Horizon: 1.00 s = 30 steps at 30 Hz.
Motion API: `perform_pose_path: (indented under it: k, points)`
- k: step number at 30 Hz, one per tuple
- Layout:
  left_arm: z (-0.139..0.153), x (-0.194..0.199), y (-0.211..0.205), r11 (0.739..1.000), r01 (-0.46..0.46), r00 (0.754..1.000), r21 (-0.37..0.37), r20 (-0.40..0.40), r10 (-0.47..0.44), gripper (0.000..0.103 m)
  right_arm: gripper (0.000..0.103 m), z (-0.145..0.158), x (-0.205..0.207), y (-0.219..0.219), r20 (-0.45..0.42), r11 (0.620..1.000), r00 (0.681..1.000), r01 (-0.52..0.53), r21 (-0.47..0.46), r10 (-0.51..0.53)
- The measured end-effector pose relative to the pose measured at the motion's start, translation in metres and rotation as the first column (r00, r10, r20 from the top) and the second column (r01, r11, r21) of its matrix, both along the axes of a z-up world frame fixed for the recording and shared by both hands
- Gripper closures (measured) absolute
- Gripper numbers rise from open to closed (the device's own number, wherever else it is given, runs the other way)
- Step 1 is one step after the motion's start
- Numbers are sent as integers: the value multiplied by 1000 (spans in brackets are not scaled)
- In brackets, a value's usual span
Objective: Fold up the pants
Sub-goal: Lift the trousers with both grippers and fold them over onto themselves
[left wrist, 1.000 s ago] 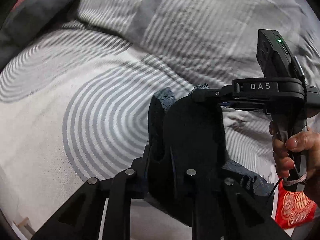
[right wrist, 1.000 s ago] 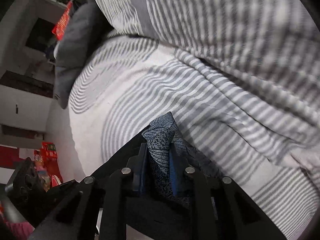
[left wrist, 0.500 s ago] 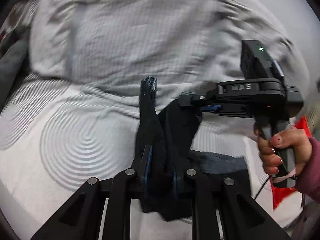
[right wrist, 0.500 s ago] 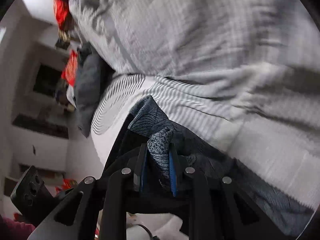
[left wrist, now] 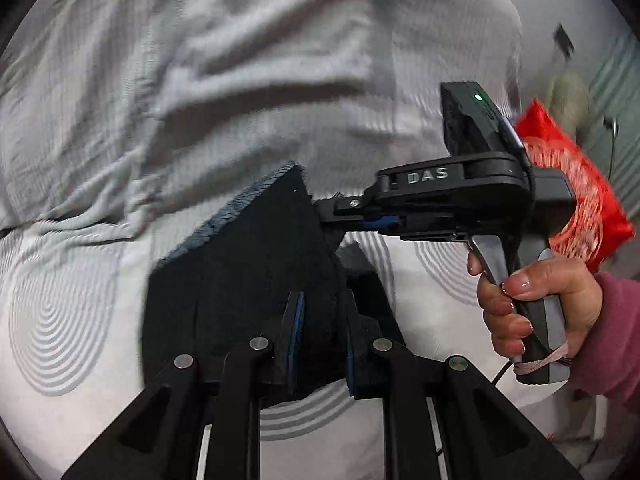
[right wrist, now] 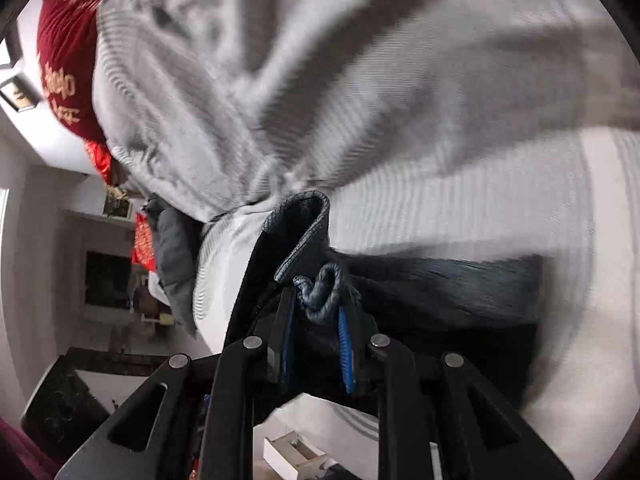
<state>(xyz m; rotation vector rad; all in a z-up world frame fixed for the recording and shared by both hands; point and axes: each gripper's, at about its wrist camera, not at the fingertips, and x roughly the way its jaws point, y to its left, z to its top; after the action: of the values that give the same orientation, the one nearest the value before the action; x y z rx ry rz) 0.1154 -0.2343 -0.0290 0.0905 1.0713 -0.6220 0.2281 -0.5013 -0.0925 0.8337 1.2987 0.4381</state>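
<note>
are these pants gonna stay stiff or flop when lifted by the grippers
Likely floppy: the pants drape and sag below the left gripper. Probably thin and light, since a bunched edge fits in the right gripper. The loose end may trail on the bed.

Soft even daylight, motion-blurred bedding (right wrist: 360,80), perhaps overexposed, dark fisheye corners
</note>
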Motion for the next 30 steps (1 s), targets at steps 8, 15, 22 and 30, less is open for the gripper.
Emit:
perform_pose_path:
  k: [8, 15, 22, 30]
  points:
    - [-62, -13, -70, 988, 90, 996, 124, -7, -89, 84, 96, -77, -15, -50, -114, 998, 992, 53, -28, -56]
    - [-43, -26, -60, 989, 98, 995, 109, -7, -98, 72, 61, -69, -30, -67, -153, 992, 980, 126, -24, -128]
    - [-14, 9, -9, 985, 32, 996, 169, 72, -45, 71, 43, -59, -71, -67, -202, 964, 950, 256, 70, -237]
    - [-87, 43, 5, 958, -10, 999, 286, -35, 21, 71, 32, -98, -52, -34, -252, 946, 947, 251, 206, -197]
